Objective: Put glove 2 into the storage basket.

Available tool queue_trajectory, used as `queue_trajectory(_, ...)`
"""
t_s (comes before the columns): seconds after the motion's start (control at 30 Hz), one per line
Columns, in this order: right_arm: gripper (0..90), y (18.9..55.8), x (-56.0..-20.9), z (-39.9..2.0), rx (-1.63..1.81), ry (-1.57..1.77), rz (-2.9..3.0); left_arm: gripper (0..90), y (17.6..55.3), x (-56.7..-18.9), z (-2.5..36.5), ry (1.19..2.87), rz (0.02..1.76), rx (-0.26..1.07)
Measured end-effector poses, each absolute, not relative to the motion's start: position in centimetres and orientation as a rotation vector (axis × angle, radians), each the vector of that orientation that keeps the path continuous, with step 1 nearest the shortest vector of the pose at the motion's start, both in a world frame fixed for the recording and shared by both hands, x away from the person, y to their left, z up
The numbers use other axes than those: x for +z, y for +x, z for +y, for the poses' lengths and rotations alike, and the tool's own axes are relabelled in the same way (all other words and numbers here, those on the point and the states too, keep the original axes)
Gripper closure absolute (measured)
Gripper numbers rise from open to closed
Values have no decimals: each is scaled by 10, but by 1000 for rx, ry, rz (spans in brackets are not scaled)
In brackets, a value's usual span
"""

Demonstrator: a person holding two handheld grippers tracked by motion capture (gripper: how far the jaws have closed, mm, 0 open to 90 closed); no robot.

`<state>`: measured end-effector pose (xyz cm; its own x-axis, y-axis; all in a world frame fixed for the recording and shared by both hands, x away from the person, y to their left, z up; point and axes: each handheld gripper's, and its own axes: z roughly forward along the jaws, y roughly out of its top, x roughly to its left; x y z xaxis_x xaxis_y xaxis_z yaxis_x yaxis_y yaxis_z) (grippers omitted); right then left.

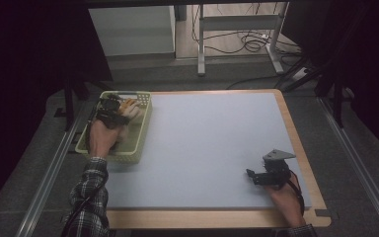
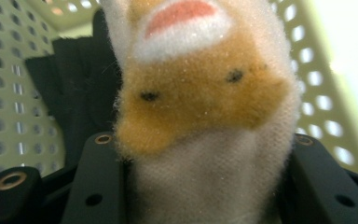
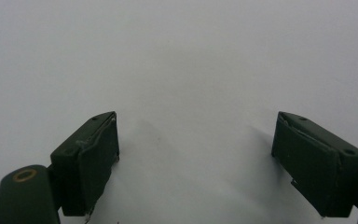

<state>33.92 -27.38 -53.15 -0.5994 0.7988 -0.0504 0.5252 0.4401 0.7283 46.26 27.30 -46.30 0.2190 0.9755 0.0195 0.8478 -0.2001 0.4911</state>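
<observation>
Item: plush toy (image 2: 200, 121), orange and white, inside the pale green basket (image 1: 140, 148) at the desk's (image 1: 212, 148) far left. My left tongs (image 1: 112, 106) pinch it, body lengthwise between the jaws. Right tongs (image 3: 196, 154) spread, empty (well apart, near right).

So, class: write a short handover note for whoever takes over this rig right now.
Left gripper: inside the green basket at the table's far left, its jaws on either side of a plush toy; a dark item lies beside the toy.
Right gripper: open, nothing held, low over the bare grey mat near right.
Done: toy is in the basket.
Left: unclear whether the toy is being taken out or let go.
</observation>
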Motion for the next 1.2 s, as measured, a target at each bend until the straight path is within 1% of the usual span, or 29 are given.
queue_trajectory(0.27, 144, 339, -532, -274, 966, 1122, 2308, 501, 481, -487, 261, 2137, 1687, 363)
queue_trajectory(0.37, 144, 339, -532, -274, 966, 1122, 2308, 470, 486, -495, 254, 2166, 1687, 333)
queue_trajectory(0.4, 144, 339, -532, -274, 966, 1122, 2308, 447, 488, -498, 253, 2179, 1690, 323)
queue_trajectory(0.47, 145, 339, -532, -274, 966, 1122, 2308, 372, 489, -502, 255, 2196, 1688, 303)
queue_trajectory(0.6, 145, 339, -532, -274, 966, 1122, 2308, 193, 485, -495, 262, 2182, 1655, 264)
queue_trajectory(0.7, 144, 339, -532, -274, 966, 1122, 2308, 123, 477, -482, 265, 2180, 1620, 296)
queue_trajectory(0.8, 144, 339, -532, -274, 965, 1121, 2308, 125, 468, -467, 271, 2147, 1586, 307)
queue_trajectory(0.83, 144, 339, -532, -274, 965, 1121, 2308, 143, 465, -462, 275, 2134, 1580, 324)
queue_trajectory(0.87, 144, 339, -532, -274, 965, 1122, 2308, 185, 463, -459, 278, 2127, 1589, 349)
queue_trajectory(0.93, 144, 339, -532, -274, 965, 1122, 2308, 308, 460, -456, 284, 2118, 1612, 395)
queue_trajectory(1.03, 144, 339, -532, -274, 966, 1122, 2308, 522, 458, -460, 290, 2129, 1653, 456)
queue_trajectory(1.07, 144, 339, -532, -274, 965, 1122, 2308, 575, 459, -464, 292, 2133, 1674, 466)
queue_trajectory(1.17, 144, 339, -532, -274, 966, 1122, 2308, 696, 465, -477, 294, 2156, 1736, 465)
queue_trajectory(1.2, 144, 339, -532, -274, 966, 1122, 2308, 713, 467, -482, 293, 2154, 1738, 444)
